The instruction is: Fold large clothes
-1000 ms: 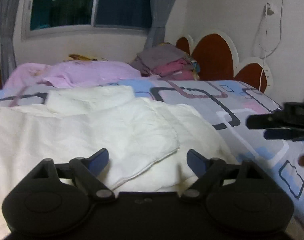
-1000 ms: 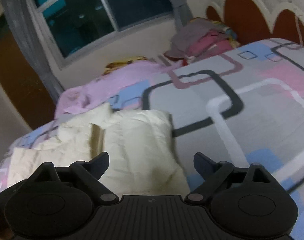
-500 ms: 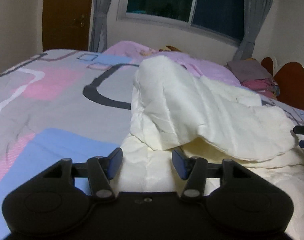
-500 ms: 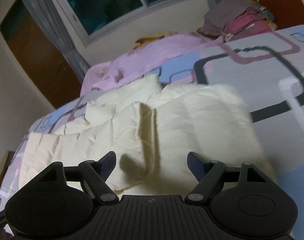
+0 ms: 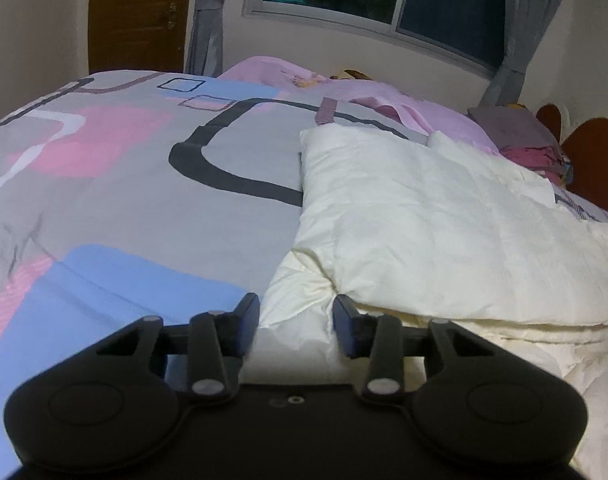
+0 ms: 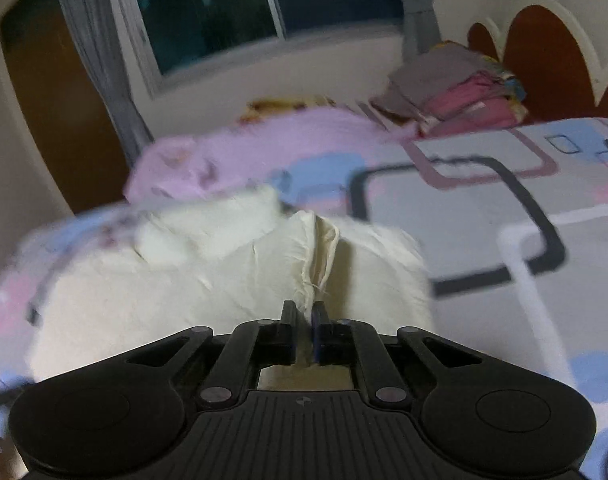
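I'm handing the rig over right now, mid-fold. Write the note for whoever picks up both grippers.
Right gripper: jaws just closed, pinching a raised fold of the cream-white padded garment.
Left gripper: jaws have been closing and stand part open around the garment's near corner, with cloth between them, not yet clamped.
The garment lies on the grey, pink and blue patterned bedspread, one layer already folded over.
Left: finish the left grip, then carry on folding.

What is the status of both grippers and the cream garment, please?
Right gripper just closed, pinching the cream garment at its edge. Left gripper closing, fingers astride a fold, not yet pressing. Garment partly folded on the bedspread. Nothing in the way.
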